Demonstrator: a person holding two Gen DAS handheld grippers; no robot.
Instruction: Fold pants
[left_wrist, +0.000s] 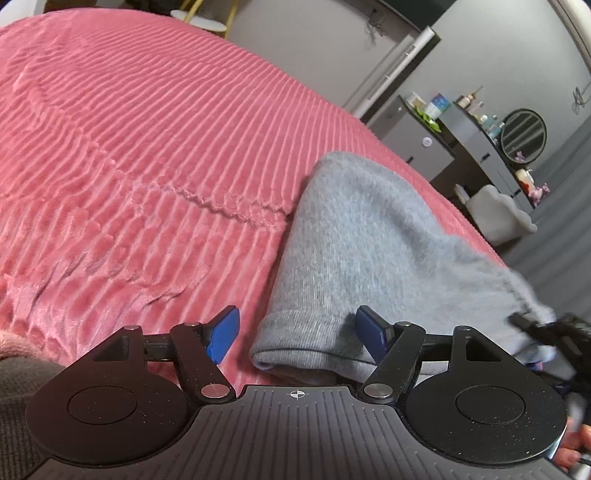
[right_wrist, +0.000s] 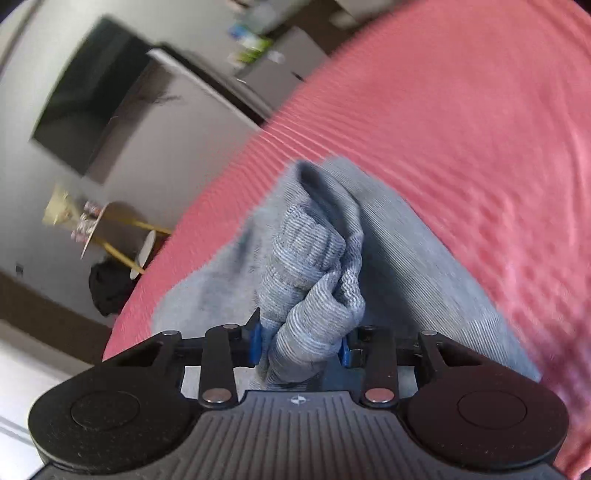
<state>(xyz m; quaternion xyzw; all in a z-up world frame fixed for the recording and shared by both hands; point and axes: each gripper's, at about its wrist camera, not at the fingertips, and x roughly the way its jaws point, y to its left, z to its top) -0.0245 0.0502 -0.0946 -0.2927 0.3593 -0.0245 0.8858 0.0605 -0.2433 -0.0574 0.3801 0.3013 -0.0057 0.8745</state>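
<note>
Blue-tipped fingers (left_wrist: 223, 338) of the left gripper (left_wrist: 297, 332) stand spread around a grey cuff (left_wrist: 295, 343) on a pink bedspread (left_wrist: 129, 147).

Just ahead of that gripper the pants (left_wrist: 369, 240) lie on the ribbed cover, one leg running forward and to its right, the folded hem sitting between the open jaws without being pinched. The right gripper (right_wrist: 300, 345) is pressed tight on a bunched ribbed band (right_wrist: 306, 295) of the same pants (right_wrist: 406, 277), cloth rising just ahead of its fingers and spreading over the bedspread (right_wrist: 461, 129) to both sides.
</note>
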